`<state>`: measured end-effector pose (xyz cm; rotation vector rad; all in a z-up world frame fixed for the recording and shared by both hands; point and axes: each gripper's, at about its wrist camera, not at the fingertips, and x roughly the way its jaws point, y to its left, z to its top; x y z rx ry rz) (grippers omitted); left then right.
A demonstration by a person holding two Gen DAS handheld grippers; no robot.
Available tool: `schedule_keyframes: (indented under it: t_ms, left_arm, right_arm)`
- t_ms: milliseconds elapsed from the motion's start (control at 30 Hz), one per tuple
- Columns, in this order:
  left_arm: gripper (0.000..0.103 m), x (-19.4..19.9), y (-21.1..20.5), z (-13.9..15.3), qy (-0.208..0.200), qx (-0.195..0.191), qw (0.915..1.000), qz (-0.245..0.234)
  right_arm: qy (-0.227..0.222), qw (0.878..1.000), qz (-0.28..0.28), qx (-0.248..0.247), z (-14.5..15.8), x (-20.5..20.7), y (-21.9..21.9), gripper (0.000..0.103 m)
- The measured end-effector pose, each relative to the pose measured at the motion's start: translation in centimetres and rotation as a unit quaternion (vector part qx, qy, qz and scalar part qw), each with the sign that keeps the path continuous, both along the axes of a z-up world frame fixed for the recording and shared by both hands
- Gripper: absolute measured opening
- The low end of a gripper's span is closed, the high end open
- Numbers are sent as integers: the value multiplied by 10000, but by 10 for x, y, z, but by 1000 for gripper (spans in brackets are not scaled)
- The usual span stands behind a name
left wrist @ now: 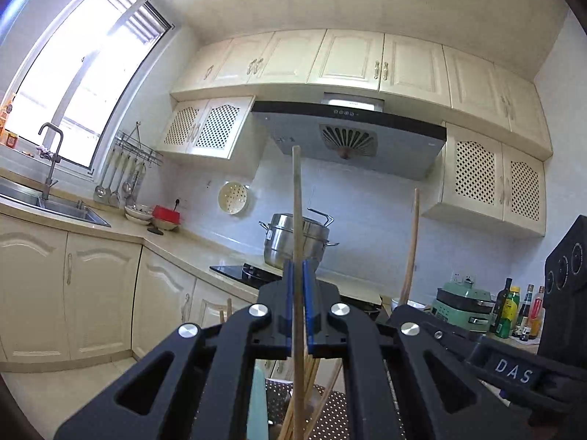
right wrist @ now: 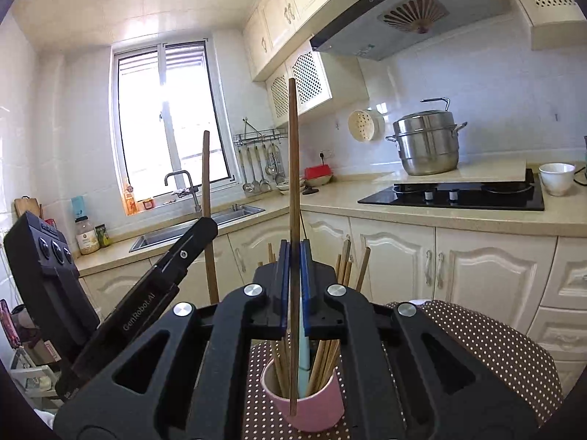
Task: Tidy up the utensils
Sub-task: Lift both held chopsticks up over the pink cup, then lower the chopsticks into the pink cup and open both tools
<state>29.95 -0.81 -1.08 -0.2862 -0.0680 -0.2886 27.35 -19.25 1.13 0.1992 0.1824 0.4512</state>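
Above pink cup [right wrist: 304, 401] of chopsticks: left tool [left wrist: 298, 267] clamped on upright chopstick [left wrist: 296, 198]; right tool [right wrist: 293, 247] clamped on darker chopstick [right wrist: 292, 146].

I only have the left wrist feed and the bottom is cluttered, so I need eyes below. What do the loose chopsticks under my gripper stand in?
Observer: A pink cup, on a dotted brown cloth.
Operator: Is the right gripper holding anything?
Observer: Yes, the right gripper is shut on one darker chopstick, held upright.
Operator: Where is that chopstick's lower end?
Observer: It hangs in front of the cup's wall, seemingly outside the cup.
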Motion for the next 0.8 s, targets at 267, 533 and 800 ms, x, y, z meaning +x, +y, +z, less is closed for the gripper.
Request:
schedule_keyframes:
  t_ms: [267,533,800]
  left_arm:
    - [5,17,-7,-15,-128,-7,9999,101]
    - [5,25,-6,-52,522,265,9983,79]
    - [5,12,11,-46,372,51,9990,258]
  right_arm:
    - [-110,9998,-87,123,-17,22,3,6]
    - [111,9998,-141,62,-41,32,4,6]
    - [153,9997,-170,46,-46,26,4,6]
